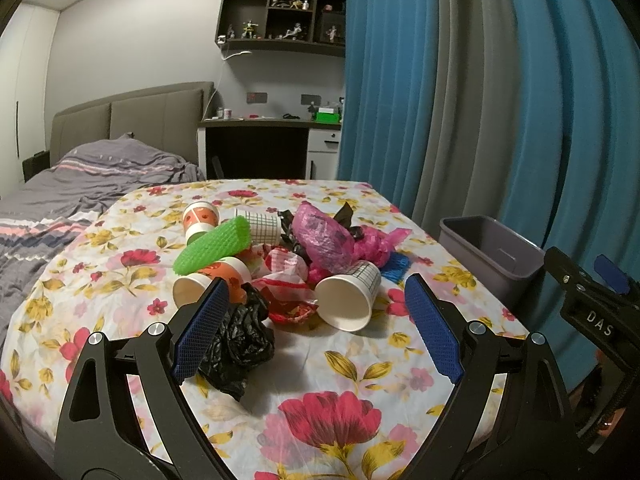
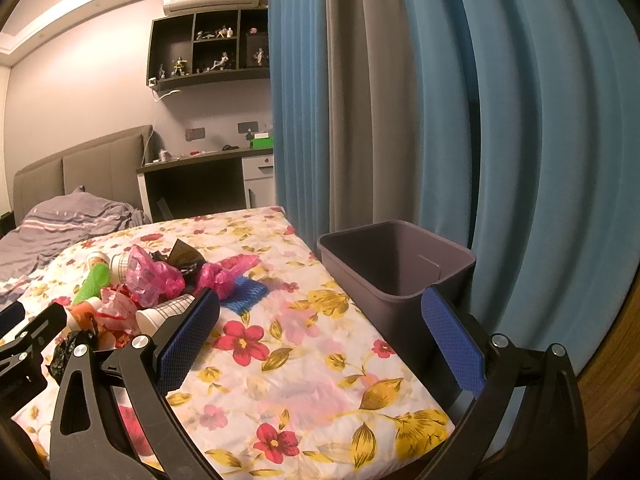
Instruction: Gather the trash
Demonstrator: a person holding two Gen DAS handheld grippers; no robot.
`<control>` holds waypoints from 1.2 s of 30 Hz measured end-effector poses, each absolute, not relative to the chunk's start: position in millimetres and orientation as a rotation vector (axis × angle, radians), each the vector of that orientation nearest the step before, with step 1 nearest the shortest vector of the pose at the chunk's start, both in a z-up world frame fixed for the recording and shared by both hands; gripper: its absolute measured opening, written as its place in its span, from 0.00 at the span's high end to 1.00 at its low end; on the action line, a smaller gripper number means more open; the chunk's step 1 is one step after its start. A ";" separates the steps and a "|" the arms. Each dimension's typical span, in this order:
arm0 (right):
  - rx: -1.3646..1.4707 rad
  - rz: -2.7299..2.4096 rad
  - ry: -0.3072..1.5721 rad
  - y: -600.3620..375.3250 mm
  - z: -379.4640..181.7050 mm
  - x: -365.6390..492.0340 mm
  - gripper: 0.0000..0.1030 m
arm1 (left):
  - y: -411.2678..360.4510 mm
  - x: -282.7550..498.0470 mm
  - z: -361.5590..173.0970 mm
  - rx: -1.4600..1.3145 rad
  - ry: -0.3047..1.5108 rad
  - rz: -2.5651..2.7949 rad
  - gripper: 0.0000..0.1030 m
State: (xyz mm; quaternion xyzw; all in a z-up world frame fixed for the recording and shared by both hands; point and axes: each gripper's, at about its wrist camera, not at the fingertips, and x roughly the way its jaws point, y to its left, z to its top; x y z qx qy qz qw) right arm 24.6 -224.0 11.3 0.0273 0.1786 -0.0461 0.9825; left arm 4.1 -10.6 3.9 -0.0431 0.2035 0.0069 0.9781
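A trash pile lies on the floral table (image 1: 320, 420): a checked paper cup (image 1: 349, 295) on its side, an orange paper cup (image 1: 208, 280), a green foam net (image 1: 212, 246), a pink bag (image 1: 324, 240), a black bag (image 1: 240, 340), red-white wrappers (image 1: 286, 280). My left gripper (image 1: 316, 300) is open, low over the table, just short of the pile. My right gripper (image 2: 320, 316) is open and empty over the table's right edge, next to the grey bin (image 2: 396, 264). The pile shows at left in the right wrist view (image 2: 152, 284).
The grey bin (image 1: 486, 252) stands beside the table's right edge, against blue curtains (image 1: 500, 100). A blue foam net (image 2: 244, 292) lies near the pile. A bed (image 1: 80, 184) is at left, a desk (image 1: 272, 136) behind the table.
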 end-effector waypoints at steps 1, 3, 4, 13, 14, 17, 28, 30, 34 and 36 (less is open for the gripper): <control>0.054 -0.093 0.359 -224.0 11.3 24.6 0.05 | -10.4 3.9 3.9 -0.088 0.411 0.012 0.15; 0.055 -0.093 0.359 -224.4 11.4 24.8 0.05 | -10.2 4.0 4.2 -0.088 0.409 0.013 0.15; 0.054 -0.093 0.359 -224.1 11.2 25.5 0.05 | -10.5 4.1 4.0 -0.086 0.410 0.013 0.14; 0.056 -0.093 0.357 -224.2 11.5 24.7 0.05 | -10.2 4.8 3.4 -0.083 0.408 0.014 0.14; 0.055 -0.093 0.355 -224.2 11.5 25.5 0.05 | -10.4 4.7 3.3 -0.083 0.408 0.013 0.14; 0.057 -0.092 0.354 -224.1 12.0 27.0 0.05 | -10.4 5.0 2.9 -0.082 0.408 0.014 0.14; 0.055 -0.091 0.351 -223.9 11.8 27.4 0.05 | -10.7 5.1 2.8 -0.081 0.408 0.014 0.15; 0.058 -0.090 0.351 -224.6 12.3 27.3 0.05 | -10.3 5.1 3.0 -0.081 0.409 0.014 0.15; 0.060 -0.088 0.349 -224.3 13.6 28.4 0.05 | -10.5 5.0 2.9 -0.082 0.410 0.014 0.15; 0.059 -0.088 0.348 -224.2 13.5 28.3 0.05 | -10.4 5.0 2.9 -0.081 0.408 0.013 0.15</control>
